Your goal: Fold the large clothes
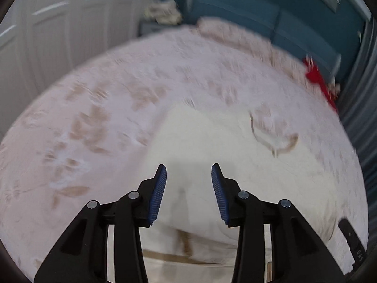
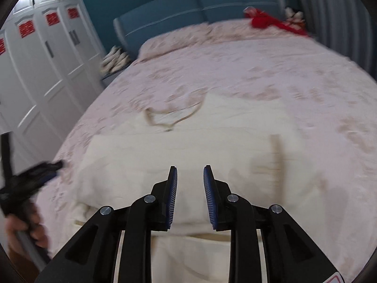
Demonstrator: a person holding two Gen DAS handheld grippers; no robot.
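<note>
A large cream garment [image 1: 205, 141] with tan trim lies spread on the bed, its neckline [image 1: 273, 139] toward the headboard. It also shows in the right wrist view [image 2: 188, 141], with the neckline [image 2: 172, 115] at the far left. My left gripper [image 1: 189, 172] is open and empty, held above the garment's near part. My right gripper [image 2: 190, 174] is open and empty, above the garment's near edge. The left gripper [image 2: 33, 176] also shows at the left edge of the right wrist view, blurred, held by a hand.
The bed [image 2: 271, 70] has a pink floral cover and pillows [image 2: 174, 40] by a blue headboard [image 2: 198, 0]. Red cloth [image 2: 271, 22] lies at the far right corner. White wardrobes [image 2: 42, 59] stand to the left. Grey curtains [image 1: 360, 108] hang at right.
</note>
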